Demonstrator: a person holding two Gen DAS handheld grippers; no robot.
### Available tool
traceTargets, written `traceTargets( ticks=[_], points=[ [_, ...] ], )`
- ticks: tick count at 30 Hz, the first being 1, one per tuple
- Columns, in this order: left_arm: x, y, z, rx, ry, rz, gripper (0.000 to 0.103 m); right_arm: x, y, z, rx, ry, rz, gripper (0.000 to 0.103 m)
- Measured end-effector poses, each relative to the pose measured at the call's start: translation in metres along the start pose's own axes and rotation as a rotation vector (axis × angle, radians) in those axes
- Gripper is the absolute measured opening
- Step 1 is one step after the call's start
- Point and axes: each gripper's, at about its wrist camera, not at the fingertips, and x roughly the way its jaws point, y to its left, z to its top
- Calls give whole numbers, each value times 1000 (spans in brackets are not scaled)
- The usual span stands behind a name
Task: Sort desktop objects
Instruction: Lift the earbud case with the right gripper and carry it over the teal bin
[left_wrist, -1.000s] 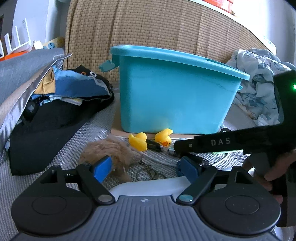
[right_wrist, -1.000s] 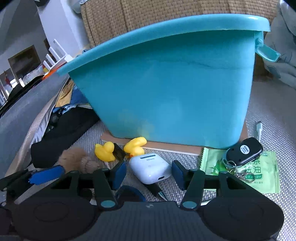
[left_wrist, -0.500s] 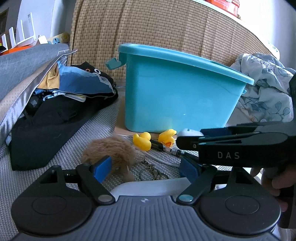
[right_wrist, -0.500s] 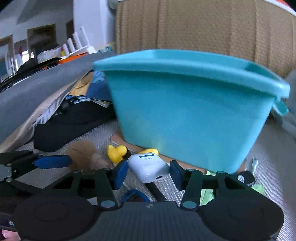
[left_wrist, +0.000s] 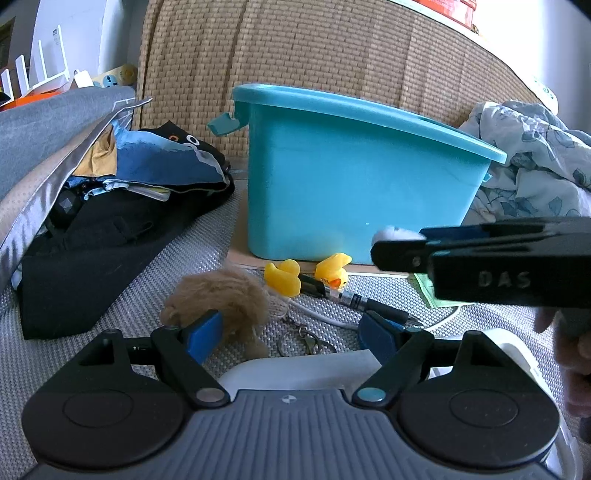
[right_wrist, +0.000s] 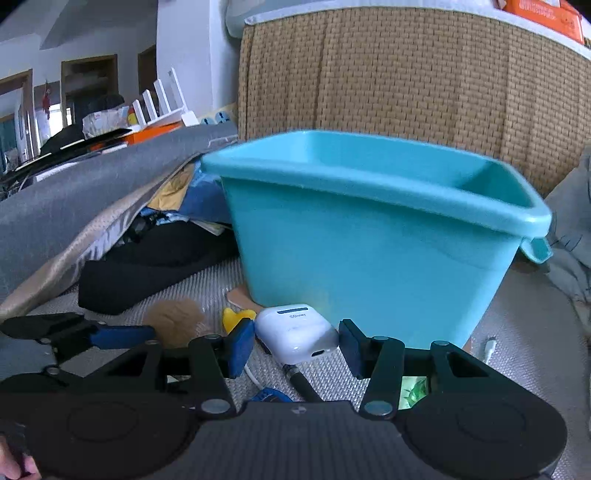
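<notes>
**Earbud case held up before the tub**

The teal tub (right_wrist: 373, 236) stands on the woven mat against the wicker backrest (left_wrist: 295, 55), dark clothes (left_wrist: 122, 229) heaped at its left. The right gripper (right_wrist: 297, 341) grips the white earbud case (right_wrist: 295, 332) between both pads, lifted in front of the tub's wall. The left gripper (left_wrist: 291, 334) hangs wide open, holding nothing, by the brown plush (left_wrist: 221, 299). Two yellow ducks (left_wrist: 282, 277) sit at the tub's foot.

"DAS" embossed on the right gripper's (left_wrist: 397, 242) black finger, seen right of the left claw. Small blue print on the white earbud case (right_wrist: 297, 331) between the right fingers, unreadable.
</notes>
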Motion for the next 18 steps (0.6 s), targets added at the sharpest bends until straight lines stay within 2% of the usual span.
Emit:
traceTargets(
  ticks=[14,16,18],
  points=[
    [-1,-2,0,13,-5,-5,85,-44,10,15,-41,-75,-31,54],
    [-1,0,0,4,-3,-5,86,-53,13,22,-44,-93,-13,54],
    [0,0,0,-3,-1,-6,85,-66,12,32,-16,-135,40,54]
  ],
)
